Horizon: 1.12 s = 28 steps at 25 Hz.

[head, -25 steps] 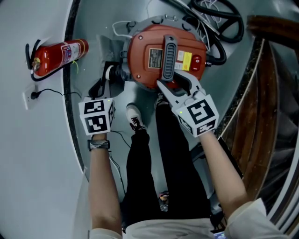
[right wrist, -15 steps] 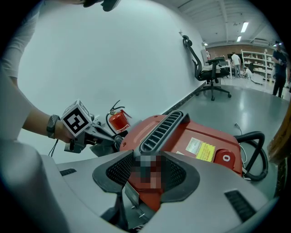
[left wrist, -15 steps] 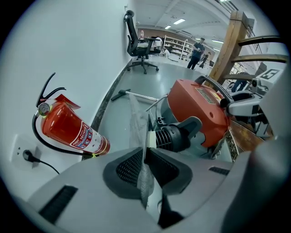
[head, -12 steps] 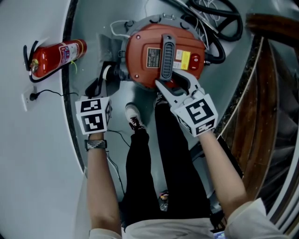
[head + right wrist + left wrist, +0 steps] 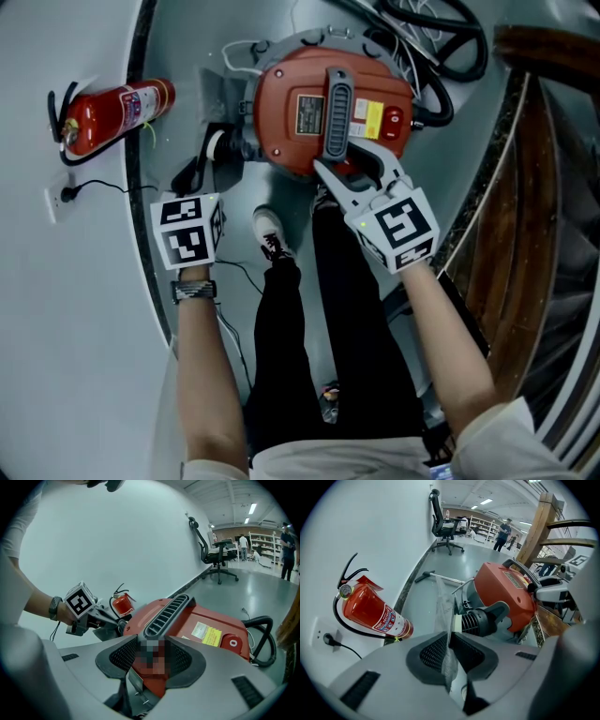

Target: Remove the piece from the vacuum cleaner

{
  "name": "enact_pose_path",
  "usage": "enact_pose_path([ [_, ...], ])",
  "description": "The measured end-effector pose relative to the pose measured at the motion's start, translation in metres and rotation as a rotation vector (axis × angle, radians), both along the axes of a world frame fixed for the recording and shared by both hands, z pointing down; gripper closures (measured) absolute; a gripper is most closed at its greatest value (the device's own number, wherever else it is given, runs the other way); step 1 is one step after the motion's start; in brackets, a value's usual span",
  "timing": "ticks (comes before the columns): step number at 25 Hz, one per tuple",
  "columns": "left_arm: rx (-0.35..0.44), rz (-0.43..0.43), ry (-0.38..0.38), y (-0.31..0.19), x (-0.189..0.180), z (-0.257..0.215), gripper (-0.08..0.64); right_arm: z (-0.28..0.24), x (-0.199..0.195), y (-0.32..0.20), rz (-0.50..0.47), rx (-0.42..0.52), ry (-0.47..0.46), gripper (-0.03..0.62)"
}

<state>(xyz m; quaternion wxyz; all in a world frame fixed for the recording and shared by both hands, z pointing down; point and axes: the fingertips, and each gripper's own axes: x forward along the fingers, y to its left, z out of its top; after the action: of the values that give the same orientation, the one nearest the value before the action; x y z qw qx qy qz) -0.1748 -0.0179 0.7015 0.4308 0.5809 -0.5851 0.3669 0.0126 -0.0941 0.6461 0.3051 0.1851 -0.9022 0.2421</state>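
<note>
Though bulky, orange vacuum cleaner (image 5: 281, 112) sits centre-far, right gripper (image 5: 349, 169) clamped on near end of handle (image 5: 336, 103). Ribbed hose connector (image 5: 480, 620), likely target piece, juts left: stiff, light; grasp ribbed collar; left gripper (image 5: 449, 641) pinches thin translucent sheet (image 5: 443, 606).

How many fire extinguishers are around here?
1. The red fire extinguisher sits at the foot of the white wall, left of the vacuum cleaner; others may be out of view.
</note>
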Motion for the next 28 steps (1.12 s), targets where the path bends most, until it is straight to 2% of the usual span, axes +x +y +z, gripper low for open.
enact_pose_path([
  [28,-0.032,0.018,0.031,-0.0008,-0.0070,0.0012,0.503,0.0009,0.0004,0.0007,-0.029,0.031,0.005,0.407],
])
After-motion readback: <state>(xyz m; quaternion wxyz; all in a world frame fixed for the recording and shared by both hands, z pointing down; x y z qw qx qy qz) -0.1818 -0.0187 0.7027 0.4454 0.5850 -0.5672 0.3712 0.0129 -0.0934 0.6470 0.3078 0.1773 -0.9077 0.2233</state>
